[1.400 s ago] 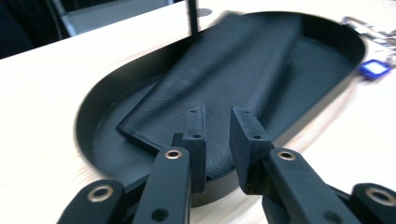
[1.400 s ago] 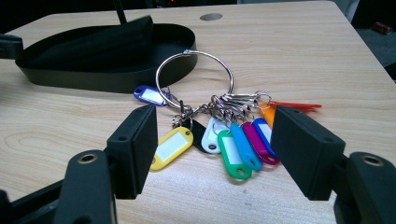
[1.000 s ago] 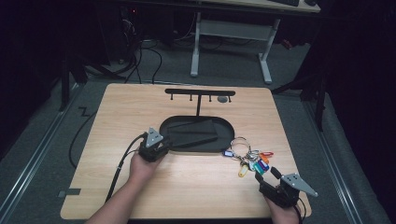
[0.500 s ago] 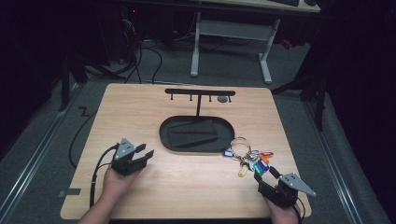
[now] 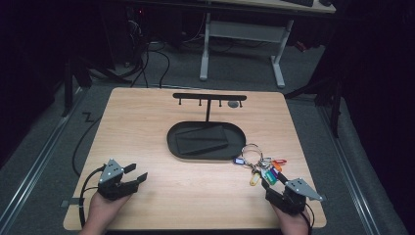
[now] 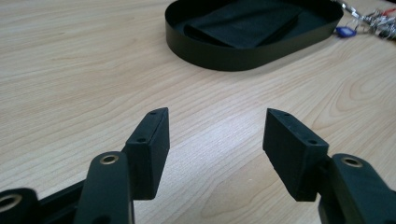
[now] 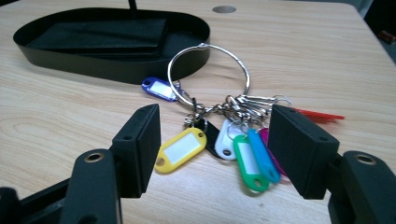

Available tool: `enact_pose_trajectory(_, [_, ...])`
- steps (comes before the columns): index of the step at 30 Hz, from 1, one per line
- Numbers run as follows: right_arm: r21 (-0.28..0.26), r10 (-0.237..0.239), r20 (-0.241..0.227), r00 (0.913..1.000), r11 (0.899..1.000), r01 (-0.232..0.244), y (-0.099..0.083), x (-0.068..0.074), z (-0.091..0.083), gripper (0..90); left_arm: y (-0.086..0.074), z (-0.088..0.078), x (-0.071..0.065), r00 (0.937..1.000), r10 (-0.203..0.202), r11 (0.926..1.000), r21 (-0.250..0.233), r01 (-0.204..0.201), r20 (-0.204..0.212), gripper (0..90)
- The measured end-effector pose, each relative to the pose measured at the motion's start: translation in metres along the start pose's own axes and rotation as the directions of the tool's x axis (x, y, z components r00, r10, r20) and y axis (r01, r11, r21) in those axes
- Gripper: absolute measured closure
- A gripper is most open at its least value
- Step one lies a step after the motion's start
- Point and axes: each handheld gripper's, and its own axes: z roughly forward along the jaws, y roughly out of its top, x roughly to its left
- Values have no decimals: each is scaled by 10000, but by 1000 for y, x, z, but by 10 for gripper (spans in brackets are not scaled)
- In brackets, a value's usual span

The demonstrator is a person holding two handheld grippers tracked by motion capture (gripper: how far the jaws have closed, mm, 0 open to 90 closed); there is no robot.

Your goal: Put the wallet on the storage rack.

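Note:
A key ring with several coloured tags (image 5: 264,171) lies on the table just right of the black oval tray (image 5: 169,141). My right gripper (image 5: 272,182) stands open right behind it, and the tags (image 7: 183,148) lie on the wood just ahead of its jaws (image 7: 215,116). My left gripper (image 5: 136,172) sits low at the near left of the table, well away from the tray (image 6: 233,58). Its jaws (image 6: 215,121) have just been opening, and only bare wood lies between them. A flat black pad (image 5: 200,139) lies in the tray.
A black T-shaped stand with small hooks (image 5: 209,97) rises behind the tray. A round grommet hole (image 5: 234,104) sits near the table's far edge. Cables trail off the left side onto the floor, and a white desk frame (image 5: 240,34) stands beyond the table.
My left hand has drawn back from the tray's near left edge to the near left corner of the table, and its jaws have opened. The right hand and the key ring have stayed put.

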Motion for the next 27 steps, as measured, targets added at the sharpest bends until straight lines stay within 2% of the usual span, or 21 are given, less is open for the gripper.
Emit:
enact_pose_trajectory(5, [322,-194,-204,9996,9993,200,6,7,9,356,0,-4,2,9999,-110,9999,-73,111,86,372])
enact_pose_trajectory(10, [800,-686,-255,9973,9943,705,14,16,19,353,-1,-4,2,9992,-3,9999,148,-3,394,332])
enact_pose_trajectory(12, [1152,-874,-299,9957,9892,903,17,19,23,349,-1,-3,1,9994,112,9997,226,-120,339,318])
enact_pose_trajectory(16, [1706,-905,-475,9948,9805,974,21,22,29,338,0,-2,0,9994,326,9992,221,-328,120,302])
enact_pose_trajectory(19, [2115,-1174,-635,9911,9689,1283,27,27,30,337,-1,0,2,9994,267,9992,301,-274,231,300])
enact_pose_trajectory(23, [2814,-1128,-1033,9882,9496,1378,37,28,34,321,-1,-1,4,9993,230,9992,306,-239,292,304])
enact_pose_trajectory(25, [3107,-1226,-1125,9861,9383,1521,42,30,35,320,0,-2,4,9993,266,9994,199,-272,280,304])
enact_pose_trajectory(27, [3465,-1359,-1245,9829,9222,1714,47,32,36,316,0,-3,3,9991,335,9993,124,-339,272,304])
